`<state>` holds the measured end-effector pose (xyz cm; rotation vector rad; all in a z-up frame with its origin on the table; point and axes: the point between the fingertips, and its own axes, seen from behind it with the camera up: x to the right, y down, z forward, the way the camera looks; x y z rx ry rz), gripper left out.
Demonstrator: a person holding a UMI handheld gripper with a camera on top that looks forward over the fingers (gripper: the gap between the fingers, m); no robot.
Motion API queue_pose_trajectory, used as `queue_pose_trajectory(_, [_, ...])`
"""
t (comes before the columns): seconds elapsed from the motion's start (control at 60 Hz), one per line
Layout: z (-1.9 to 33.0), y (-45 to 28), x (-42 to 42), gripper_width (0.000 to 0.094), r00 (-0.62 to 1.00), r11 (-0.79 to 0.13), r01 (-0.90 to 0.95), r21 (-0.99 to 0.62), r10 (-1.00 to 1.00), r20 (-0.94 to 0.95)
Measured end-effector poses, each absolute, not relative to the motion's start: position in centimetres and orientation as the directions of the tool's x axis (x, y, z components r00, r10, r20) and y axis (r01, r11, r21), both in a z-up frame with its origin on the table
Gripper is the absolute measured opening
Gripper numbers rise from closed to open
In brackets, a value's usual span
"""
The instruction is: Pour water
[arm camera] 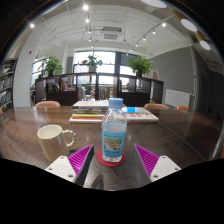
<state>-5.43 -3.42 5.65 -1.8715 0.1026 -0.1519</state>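
A clear plastic water bottle (114, 132) with a blue cap and a blue label stands upright on a round red coaster (110, 161) on the dark table (180, 130). A white mug (53, 142) stands on the table to the bottle's left. My gripper (113, 160) is open. Its pink pads (80, 158) lie at either side of the bottle's base with a gap on each side. The bottle stands between the fingers and rests on the coaster.
A stack of books and papers (110, 113) lies beyond the bottle on the table. Chairs (48, 103) stand at the table's far side. Potted plants (92, 62) and shelves are further back in the room.
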Motion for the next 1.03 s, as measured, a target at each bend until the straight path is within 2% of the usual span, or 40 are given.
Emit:
queue_pose_trajectory(0.35, [7.6, -13.6, -12.4, 0.0798, 0.995, -0.299, -0.013, -0.954, -0.098, 0.018])
queue_pose_trajectory(0.683, [13.3, -15.8, -19.2, 0.0796, 1.000, -0.214, 0.009, -0.977, 0.017, 0.005])
queue_pose_trajectory(1.033, [14.7, -17.1, -21.6, 0.0791, 0.998, -0.205, 0.042, -0.978, 0.052, 0.032])
